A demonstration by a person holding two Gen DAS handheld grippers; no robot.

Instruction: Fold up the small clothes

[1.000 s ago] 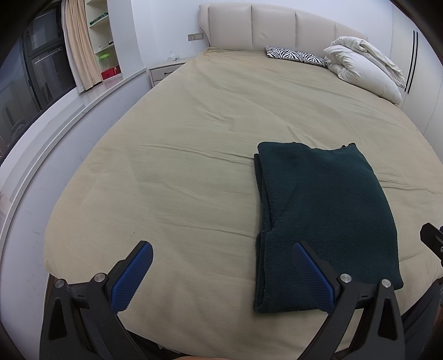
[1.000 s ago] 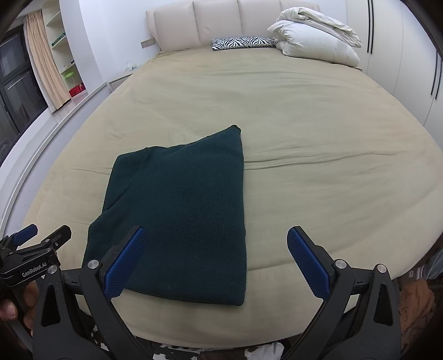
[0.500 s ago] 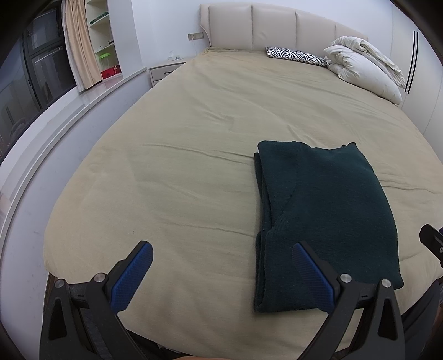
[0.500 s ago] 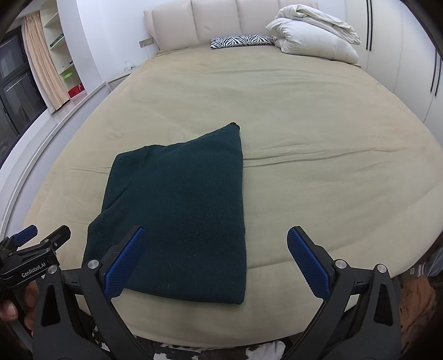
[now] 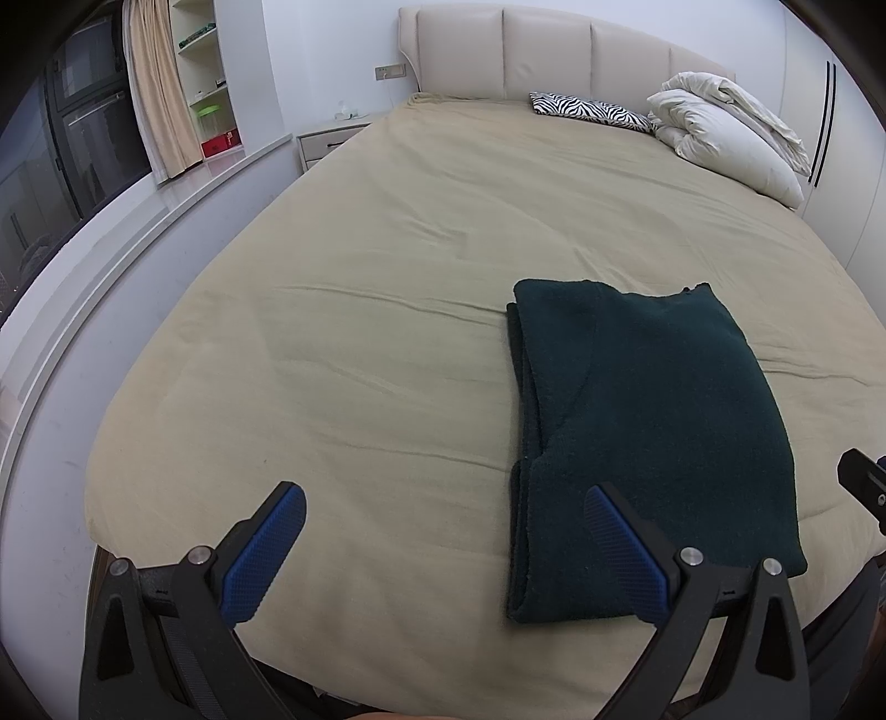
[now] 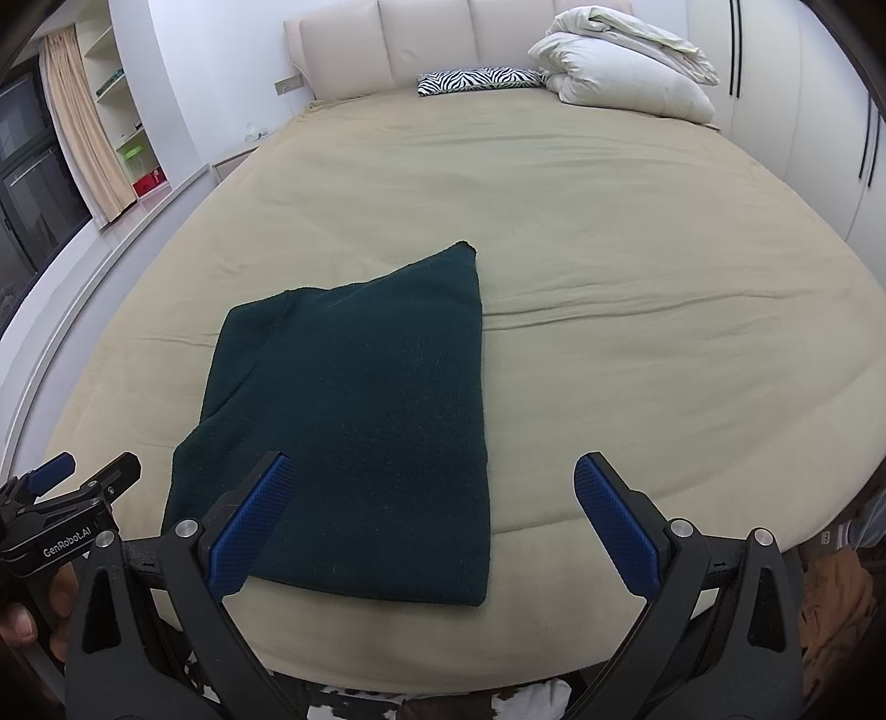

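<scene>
Sweater [image 5: 659, 421] folded lengthwise on bed [image 5: 387, 277]; left gripper [image 5: 443, 548] and right gripper [image 6: 432, 520] apart, empty; next, grasp near hem, fold toward far end

Both my feeds evenly lit, soft indoor light, no harsh glare. Bed sheet [image 5: 387, 332] reads flat beige, only faint crease shadows. Dark green garment [image 6: 360, 415] nearly swallows its texture, folds hard to see in left view. Window [image 5: 50, 166] at left dark, gives no light. Strong fisheye bending at edges, black vignette in corners. Focus sharp mid-frame, slightly soft toward headboard [image 6: 432, 50].
</scene>
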